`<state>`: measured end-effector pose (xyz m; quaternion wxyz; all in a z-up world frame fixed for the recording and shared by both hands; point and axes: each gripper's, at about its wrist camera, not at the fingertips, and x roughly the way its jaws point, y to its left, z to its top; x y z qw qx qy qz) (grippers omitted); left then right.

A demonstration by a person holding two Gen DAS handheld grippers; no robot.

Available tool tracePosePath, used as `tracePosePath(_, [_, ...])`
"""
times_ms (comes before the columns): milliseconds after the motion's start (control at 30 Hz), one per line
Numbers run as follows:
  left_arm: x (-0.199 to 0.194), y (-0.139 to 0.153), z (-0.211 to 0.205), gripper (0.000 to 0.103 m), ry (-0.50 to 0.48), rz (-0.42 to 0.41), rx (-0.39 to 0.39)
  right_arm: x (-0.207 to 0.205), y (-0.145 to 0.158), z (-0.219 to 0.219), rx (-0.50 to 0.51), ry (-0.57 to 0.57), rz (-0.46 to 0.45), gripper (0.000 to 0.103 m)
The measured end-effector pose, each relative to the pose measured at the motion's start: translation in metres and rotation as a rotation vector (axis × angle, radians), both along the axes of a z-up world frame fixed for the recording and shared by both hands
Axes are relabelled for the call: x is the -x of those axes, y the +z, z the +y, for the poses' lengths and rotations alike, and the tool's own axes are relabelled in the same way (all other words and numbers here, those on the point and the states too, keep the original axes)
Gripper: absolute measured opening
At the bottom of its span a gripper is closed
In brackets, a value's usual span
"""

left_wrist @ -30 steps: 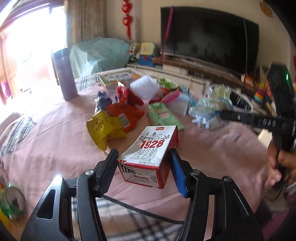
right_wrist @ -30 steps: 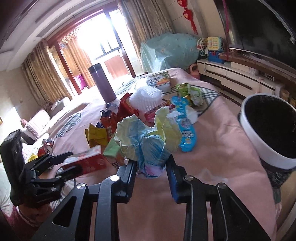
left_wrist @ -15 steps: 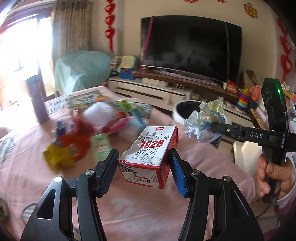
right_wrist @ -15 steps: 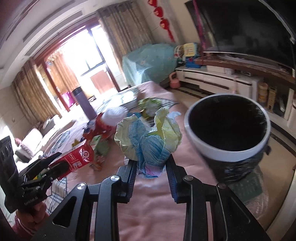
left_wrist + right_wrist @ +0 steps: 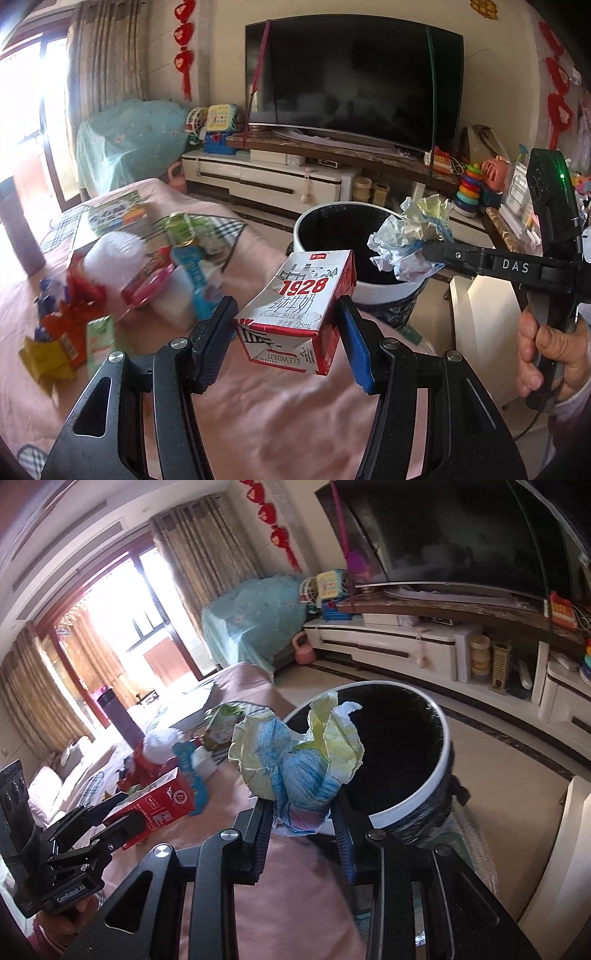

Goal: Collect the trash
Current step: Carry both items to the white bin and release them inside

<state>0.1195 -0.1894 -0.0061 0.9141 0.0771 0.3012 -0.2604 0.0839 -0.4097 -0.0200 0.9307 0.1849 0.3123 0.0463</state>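
So the left gripper (image 5: 286,325) has its pads clamped on the sides of a small milk carton (image 5: 297,308), and the right gripper (image 5: 303,814) is pinched down on a crumpled wrapper (image 5: 299,757), both held up off the pink table (image 5: 277,424). The bin (image 5: 332,221) sits just past the table edge, ahead of both. The right one's nearer, wad over the rim (image 5: 406,808) already; the carton's short of it, long axis pointing binward.
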Motion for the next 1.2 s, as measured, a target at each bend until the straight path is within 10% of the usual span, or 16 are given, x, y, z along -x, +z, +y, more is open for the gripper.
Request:
tracePosePath(867, [-0.085, -0.019, -0.098, 0.055, -0.051, 0.115, -0.022, -0.059, -0.015, -0.064, 0.052, -0.051, 0.111, 0.036])
tracePosePath(1200, [-0.077, -0.023, -0.087, 0.069, -0.045, 0.141, -0.013, -0.057, -0.018, -0.073, 0.016, -0.079, 0.117, 0.058])
